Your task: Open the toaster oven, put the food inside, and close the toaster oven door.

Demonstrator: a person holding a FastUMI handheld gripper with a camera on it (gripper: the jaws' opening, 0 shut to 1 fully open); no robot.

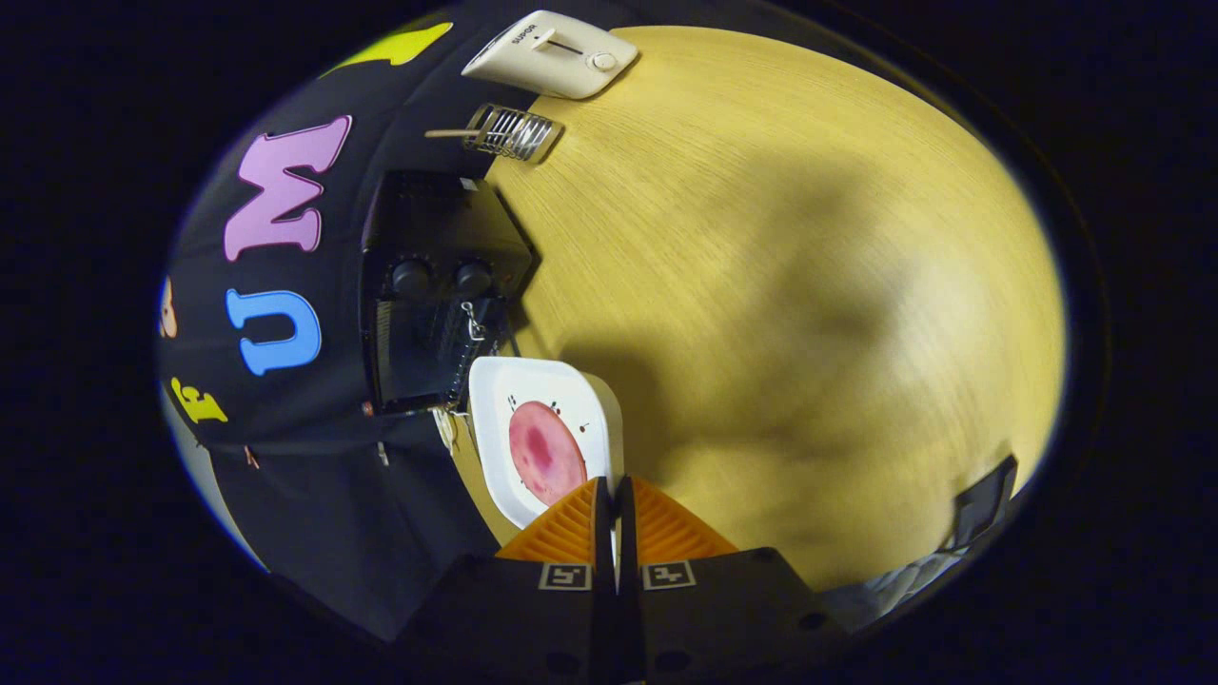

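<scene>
My gripper [615,495] is shut on the rim of a white square plate [495,400], whose edge shows as a thin strip between the two fingers. A round pink slice of food [544,452] lies on the plate just ahead of the fingers. Beyond the plate stands the black toaster oven [433,276] against the booth wall, with two knobs [411,277] and a small chain [472,320] on its front. The plate's far edge is close to the oven's front. I cannot tell whether the oven door is open.
A wide light wooden table [780,285] spreads beside the oven. Farther along the wall lie a small wire rack [514,131] and a white pop-up toaster [552,52]. A dark object [985,499] sits at the table's near edge.
</scene>
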